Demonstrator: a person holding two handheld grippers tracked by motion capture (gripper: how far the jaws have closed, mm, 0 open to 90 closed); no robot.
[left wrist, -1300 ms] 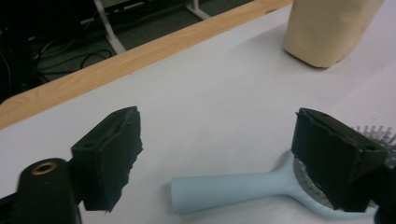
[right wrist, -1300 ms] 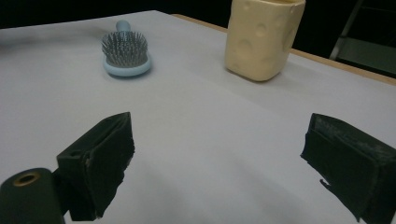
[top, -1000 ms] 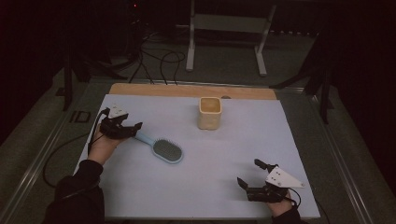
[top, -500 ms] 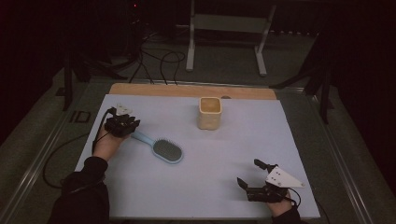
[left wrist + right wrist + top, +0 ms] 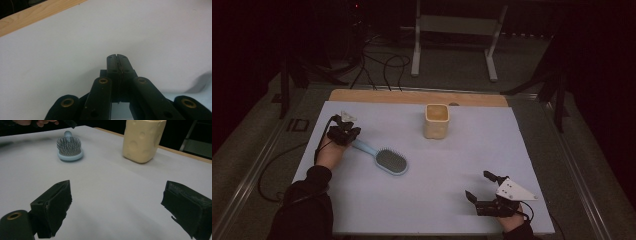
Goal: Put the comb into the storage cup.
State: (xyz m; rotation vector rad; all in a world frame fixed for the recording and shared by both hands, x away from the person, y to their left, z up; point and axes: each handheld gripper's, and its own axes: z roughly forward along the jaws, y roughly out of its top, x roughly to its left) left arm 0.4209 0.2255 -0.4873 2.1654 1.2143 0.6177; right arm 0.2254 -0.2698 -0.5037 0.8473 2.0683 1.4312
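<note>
A light, stiff plastic hairbrush [image 5: 384,159] lies left on the tabletop [image 5: 472,150]; its slim handle suits gripping. The left claw [image 5: 117,60] has just been closing beside that handle, nothing between its jaws. The right claw [image 5: 120,205] gapes wide.

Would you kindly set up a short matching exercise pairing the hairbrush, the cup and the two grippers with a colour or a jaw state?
Things:
1. hairbrush
2. cup
3. left gripper
4. right gripper

Descriptions:
a. jaws wide apart
b. pale yellow
c. light blue
d. jaws shut, by the brush handle

Pairs: 1-c, 2-b, 3-d, 4-a
</note>
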